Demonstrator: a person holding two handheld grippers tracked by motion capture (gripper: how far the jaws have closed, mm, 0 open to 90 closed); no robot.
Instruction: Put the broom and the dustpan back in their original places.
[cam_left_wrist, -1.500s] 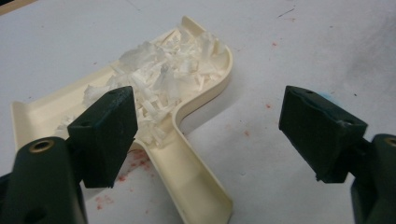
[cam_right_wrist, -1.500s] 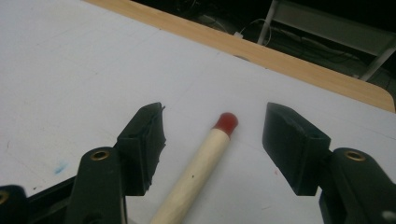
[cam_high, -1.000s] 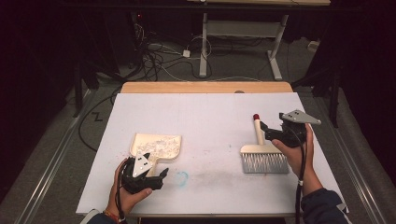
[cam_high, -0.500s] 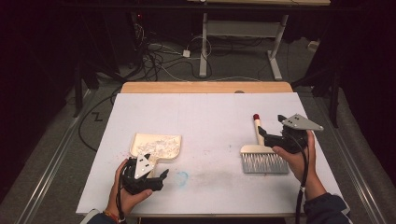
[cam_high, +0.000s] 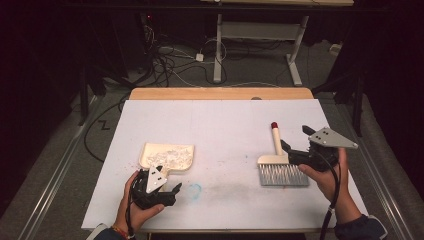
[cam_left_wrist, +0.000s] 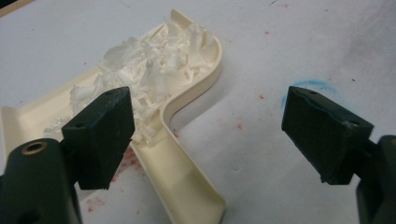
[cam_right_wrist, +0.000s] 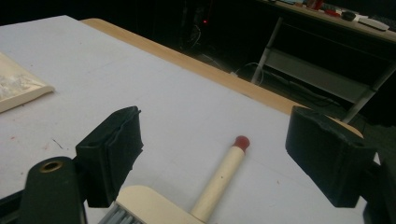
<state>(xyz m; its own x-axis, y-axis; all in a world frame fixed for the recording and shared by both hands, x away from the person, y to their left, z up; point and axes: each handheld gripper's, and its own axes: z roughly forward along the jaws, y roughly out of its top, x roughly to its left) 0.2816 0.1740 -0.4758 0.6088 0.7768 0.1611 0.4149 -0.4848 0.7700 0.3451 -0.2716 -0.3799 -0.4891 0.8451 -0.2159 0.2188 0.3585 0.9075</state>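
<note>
On the white worktop (cam_high: 220, 130), at about 8 o'clock from its middle, a cream dustpan (cam_high: 167, 156) lies flat with a heap of white shreds (cam_high: 170, 156) in its pan. Just below it, at 6 o'clock from the pan, the left claw (cam_high: 172, 190) rests in the person's left hand (cam_high: 135, 207). From the left gripper view its jaws stand wide apart, empty, with the dustpan's handle (cam_left_wrist: 182, 186) running between them nearer the left jaw; whether that jaw touches it I cannot tell. A faint blue mark (cam_high: 194, 189) sits on the sheet at 3 o'clock from this claw.

Over at 4 o'clock from the worktop's middle lies a hand brush (cam_high: 281, 165), grey bristles toward the person, its cream handle ending in a red tip (cam_right_wrist: 241, 141) that points to 12 o'clock. The right claw (cam_high: 295, 142) hovers at the brush's head, jaws spread wide on either side of the handle, gripping nothing.
</note>
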